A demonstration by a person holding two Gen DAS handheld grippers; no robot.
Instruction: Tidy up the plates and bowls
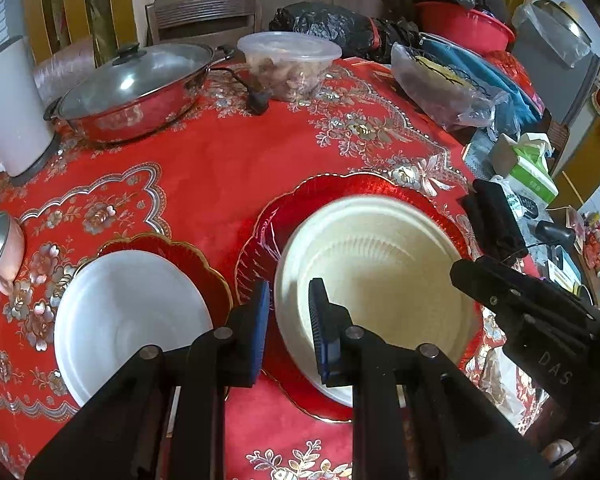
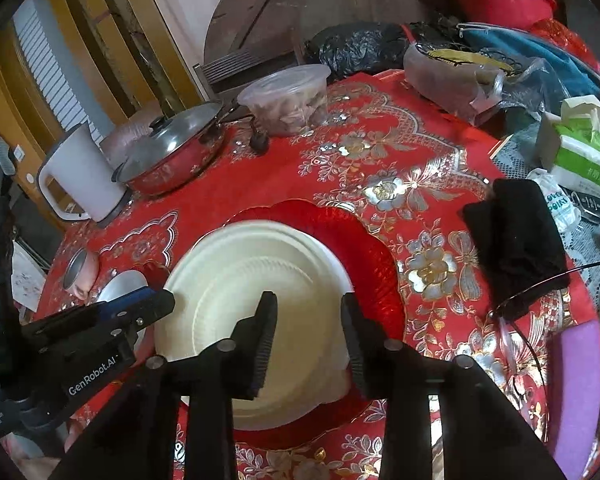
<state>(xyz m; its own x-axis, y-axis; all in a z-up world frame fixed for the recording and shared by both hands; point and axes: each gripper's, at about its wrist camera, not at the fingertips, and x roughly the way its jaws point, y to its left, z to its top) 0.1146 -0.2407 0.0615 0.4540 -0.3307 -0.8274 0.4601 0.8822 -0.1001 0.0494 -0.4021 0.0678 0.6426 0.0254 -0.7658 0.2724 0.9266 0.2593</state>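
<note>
Left wrist: cream plate [image 1: 380, 280] on red plate [image 1: 340, 188]; white bowl [image 1: 128, 320] beside.

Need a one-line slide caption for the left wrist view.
Left gripper open astride the cream bowl's rim on a red plate; white bowl beside.

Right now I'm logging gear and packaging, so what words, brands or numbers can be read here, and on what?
"GenRobot.AI": side of the left gripper, right wrist view.
"DAS": body of the right gripper, left wrist view; possibly cut off.
Green tissue pack: print too blurred to read.
White plastic bag: green lettering not legible.
</note>
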